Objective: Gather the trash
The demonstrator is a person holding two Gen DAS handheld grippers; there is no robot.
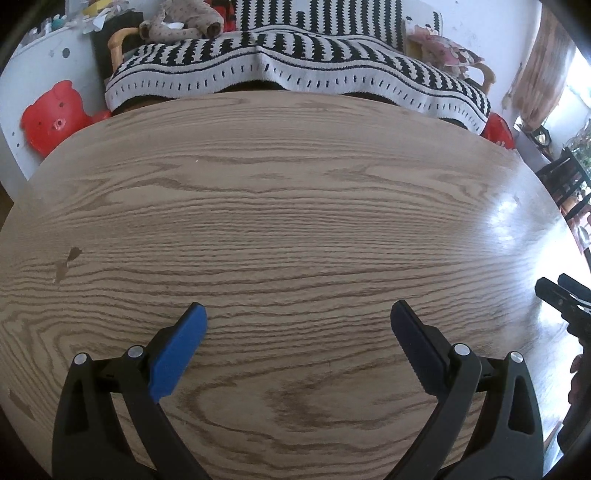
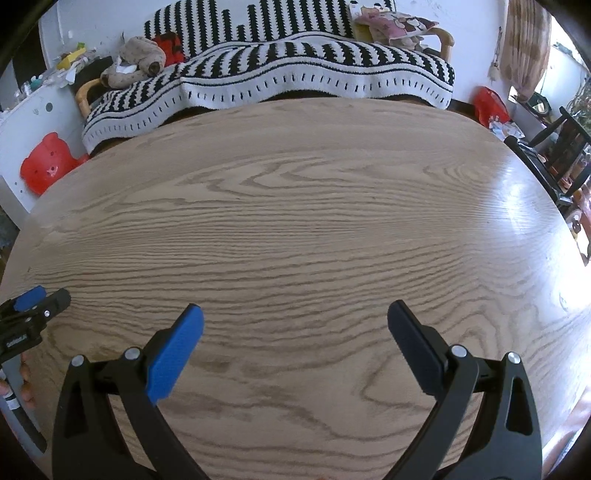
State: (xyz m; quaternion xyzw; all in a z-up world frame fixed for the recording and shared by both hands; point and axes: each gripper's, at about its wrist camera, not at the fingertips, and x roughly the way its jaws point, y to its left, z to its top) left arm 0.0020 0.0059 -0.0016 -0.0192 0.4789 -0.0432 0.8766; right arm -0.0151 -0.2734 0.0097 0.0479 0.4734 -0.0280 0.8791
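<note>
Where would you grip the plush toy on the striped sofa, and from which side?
On the plush toy, probably the stubby limb jutting free at one end: narrow, soft, unobstructed. Come from the table side, over the striped sofa, since a wall backs it.

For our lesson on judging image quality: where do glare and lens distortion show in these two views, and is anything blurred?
Left wrist view: window glare whitens the table at its right edge; the fisheye bows its far edge. Right wrist view: the same glare sits on the table's right side, the striped blanket curves. Both grippers, left and right, look sharp; corners go dark.
</note>
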